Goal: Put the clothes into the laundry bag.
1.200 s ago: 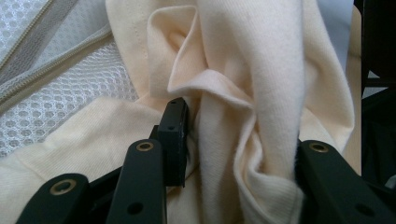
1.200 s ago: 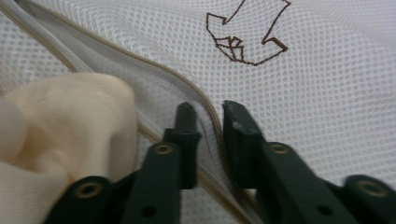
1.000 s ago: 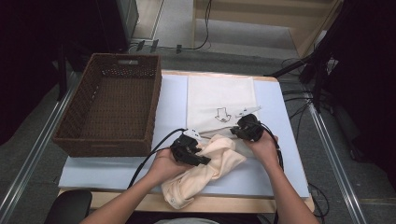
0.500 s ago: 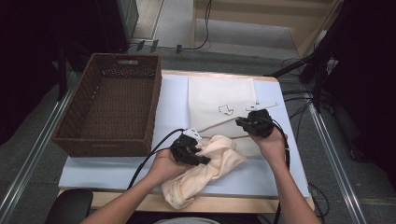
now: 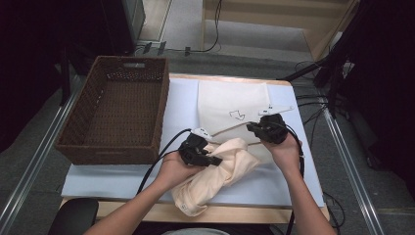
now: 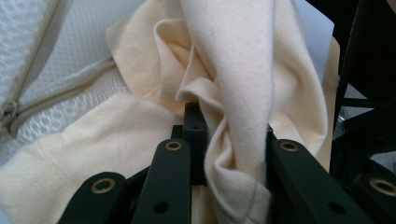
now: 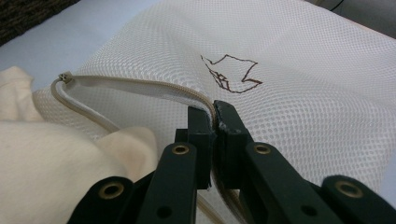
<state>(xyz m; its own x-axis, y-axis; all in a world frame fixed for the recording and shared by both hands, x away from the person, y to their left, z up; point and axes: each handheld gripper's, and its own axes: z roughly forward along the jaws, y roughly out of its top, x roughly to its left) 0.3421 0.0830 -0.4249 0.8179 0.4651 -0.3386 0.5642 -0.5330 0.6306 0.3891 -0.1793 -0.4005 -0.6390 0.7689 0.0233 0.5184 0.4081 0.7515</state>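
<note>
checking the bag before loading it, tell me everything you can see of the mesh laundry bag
The mesh laundry bag is white netting with a beige zipper and a small brown outline drawing. It lies flat on the table, its zipped edge open. The right gripper pinches the upper zipper edge and lifts it; the cream garment lies against the opening.

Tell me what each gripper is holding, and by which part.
Left gripper is shut on a bunched fold of the cream garment. Right gripper is shut on the zipper edge of the mesh laundry bag, at its opening.
</note>
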